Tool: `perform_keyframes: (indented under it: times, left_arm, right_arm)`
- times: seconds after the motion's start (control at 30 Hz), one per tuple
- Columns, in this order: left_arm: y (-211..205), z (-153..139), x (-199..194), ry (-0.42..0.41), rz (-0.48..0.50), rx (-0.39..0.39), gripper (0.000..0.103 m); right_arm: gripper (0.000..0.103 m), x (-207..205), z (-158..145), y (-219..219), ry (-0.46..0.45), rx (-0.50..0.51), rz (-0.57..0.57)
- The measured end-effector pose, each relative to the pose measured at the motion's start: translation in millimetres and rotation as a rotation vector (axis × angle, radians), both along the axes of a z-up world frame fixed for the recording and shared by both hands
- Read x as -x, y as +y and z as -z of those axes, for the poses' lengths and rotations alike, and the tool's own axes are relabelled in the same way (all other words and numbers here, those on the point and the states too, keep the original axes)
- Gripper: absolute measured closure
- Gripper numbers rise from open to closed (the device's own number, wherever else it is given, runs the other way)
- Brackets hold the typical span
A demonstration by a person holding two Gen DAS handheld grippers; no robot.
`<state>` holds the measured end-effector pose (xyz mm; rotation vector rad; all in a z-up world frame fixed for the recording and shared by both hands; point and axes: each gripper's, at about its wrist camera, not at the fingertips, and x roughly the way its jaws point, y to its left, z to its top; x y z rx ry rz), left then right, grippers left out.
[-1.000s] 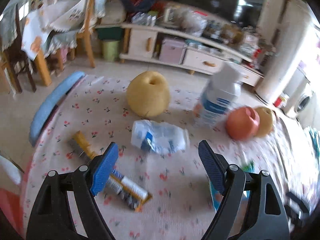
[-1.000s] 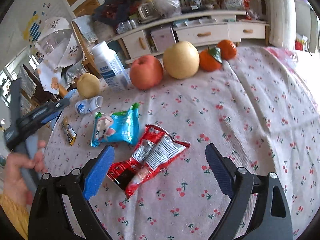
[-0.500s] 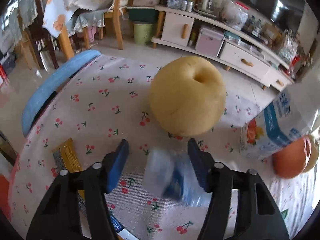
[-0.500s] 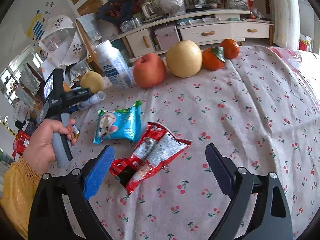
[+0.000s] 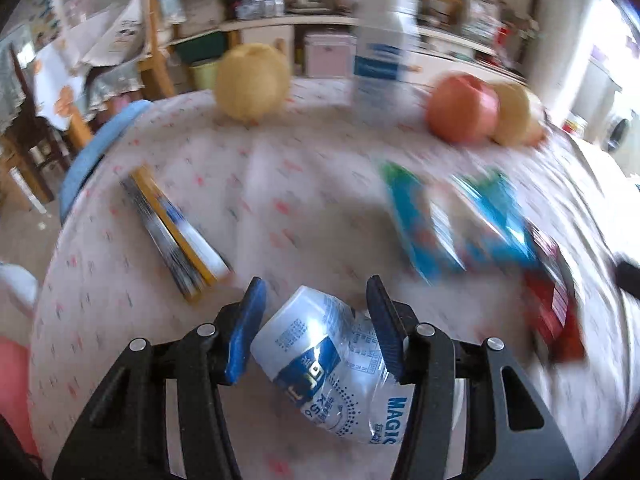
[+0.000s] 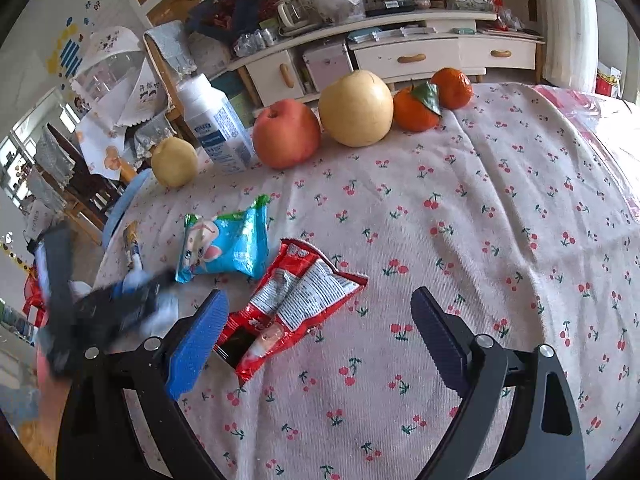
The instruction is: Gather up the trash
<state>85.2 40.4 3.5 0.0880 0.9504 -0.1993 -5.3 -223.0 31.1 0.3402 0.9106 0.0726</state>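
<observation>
The crushed clear plastic bottle (image 5: 332,364) carries a blue-and-white label; "MAGIC" is legible along its lower edge, other print too small to read. It sits between the blue pads of the left gripper (image 5: 316,304), whose jaws have just been closing and now pinch it at a narrow spread, angled down over the cherry-print tablecloth (image 6: 500,240). The right gripper (image 6: 320,320) points down with jaws wide, nothing gripped, above the red snack wrapper (image 6: 296,296). Beside it lies a blue rabbit-print wrapper (image 6: 224,246). The white bottle (image 6: 212,124) bears a blue label, unreadable.
</observation>
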Motion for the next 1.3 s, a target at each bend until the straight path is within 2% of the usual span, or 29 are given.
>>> perform_keyframes:
  times: [0.1,0.2,0.33,0.5,0.67,0.8,0.93,1.07,1.13,1.3]
  left_arm:
    - [9.3,-9.0,22.2,0.009,0.016,0.080,0.049]
    - [25.4,-29.8,23.4,-0.085,-0.052,0.055,0.049]
    - [51.5,-39.9,-5.8,-0.108,-0.184,0.033,0.046]
    - [71.6,-22.9,-48.5,-0.038,-0.312,-0.006,0.045]
    - [83.6,-5.0,-73.1,0.015,-0.388,0.006,0.045]
    - [81.3,-3.1,-85.2,0.018,-0.384,-0.039,0.041]
    - [82.1,-1.7,-90.4,0.012,-0.392,-0.044,0.041]
    - [76.8,-2.9,-85.3,-0.011,-0.353,-0.037,0.057]
    - [75.1,-2.9,-78.7,-0.017,-0.329,-0.030,0.061]
    - [62.9,-3.9,-56.2,-0.015,-0.211,-0.015,0.062]
  right_arm:
    - [0.011,-0.1,4.2,0.9,0.021,-0.010,-0.013]
    - [0.011,-0.4,7.0,0.8,0.030,-0.014,-0.017]
    - [0.011,-4.1,11.7,0.7,0.045,-0.021,-0.012]
    - [0.011,-8.4,14.8,7.6,0.054,-0.026,-0.036]
    - [0.011,-13.3,18.1,17.4,0.063,-0.015,-0.063]
    - [0.011,-18.3,21.5,22.5,0.067,-0.008,-0.076]
    - [0.011,-21.9,24.5,26.0,0.065,-0.012,-0.088]
    - [0.011,-24.3,26.6,31.1,0.049,-0.008,-0.106]
    - [0.010,-25.6,27.1,35.7,0.037,-0.017,-0.124]
    - [0.010,-22.8,24.4,59.4,0.000,0.021,-0.232]
